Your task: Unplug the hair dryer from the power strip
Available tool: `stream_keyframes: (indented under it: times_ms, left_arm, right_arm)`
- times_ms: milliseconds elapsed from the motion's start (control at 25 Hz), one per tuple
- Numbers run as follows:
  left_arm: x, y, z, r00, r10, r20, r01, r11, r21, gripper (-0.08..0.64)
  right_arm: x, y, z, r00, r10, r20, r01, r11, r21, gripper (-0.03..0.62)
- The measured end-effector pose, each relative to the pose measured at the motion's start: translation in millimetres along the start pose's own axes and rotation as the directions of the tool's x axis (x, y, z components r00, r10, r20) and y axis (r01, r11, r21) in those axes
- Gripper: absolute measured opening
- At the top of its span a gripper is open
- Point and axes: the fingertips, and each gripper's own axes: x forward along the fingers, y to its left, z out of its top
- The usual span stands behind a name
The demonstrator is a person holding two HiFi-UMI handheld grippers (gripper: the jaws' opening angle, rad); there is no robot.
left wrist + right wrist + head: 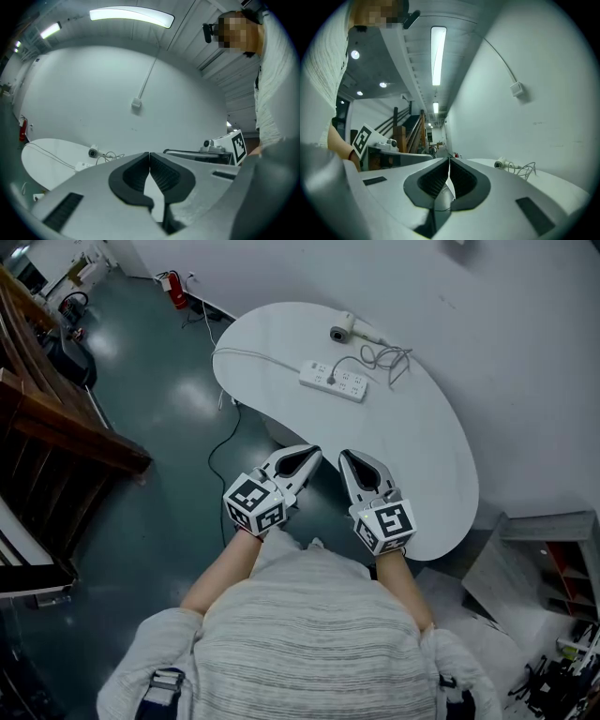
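Observation:
A white power strip (334, 381) lies on the white table (412, 437), with a grey plug in it and a tangled grey cord (384, 358) leading to the small white hair dryer (343, 330) at the table's far edge. My left gripper (312, 454) and right gripper (346, 457) hover side by side at the table's near edge, well short of the strip, both shut on nothing. The hair dryer (93, 152) and strip (82, 166) show small in the left gripper view. The right gripper view catches the dryer (500, 163) and its cord.
The strip's white cable (248, 354) runs off the table's left edge to the floor. A red fire extinguisher (175, 289) stands by the wall. Wooden stairs (56, 418) fill the left side. A shelf unit (553, 549) stands at the lower right.

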Motion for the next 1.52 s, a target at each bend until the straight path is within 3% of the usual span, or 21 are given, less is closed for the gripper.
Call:
stream_keyframes:
  times_ms: [640, 1080, 1520]
  left_arm:
    - [20, 22, 2, 0.999, -0.027, -0.03, 0.027, 1.0, 0.008, 0.008]
    - [65, 116, 15, 0.991, -0.101, -0.083, 0.104, 0.994, 0.027, 0.008]
    - [96, 201, 13, 0.966, -0.198, -0.168, 0.2, 0.98, -0.007, 0.008]
  right_arm:
    - [21, -24, -2, 1.0, -0.028, -0.011, 0.028, 1.0, 0.015, 0.028]
    - [107, -72, -5, 0.994, -0.097, -0.047, 0.097, 0.995, 0.007, 0.028]
    - [179, -107, -39, 0.971, -0.164, -0.173, 0.172, 0.984, 0.035, 0.029]
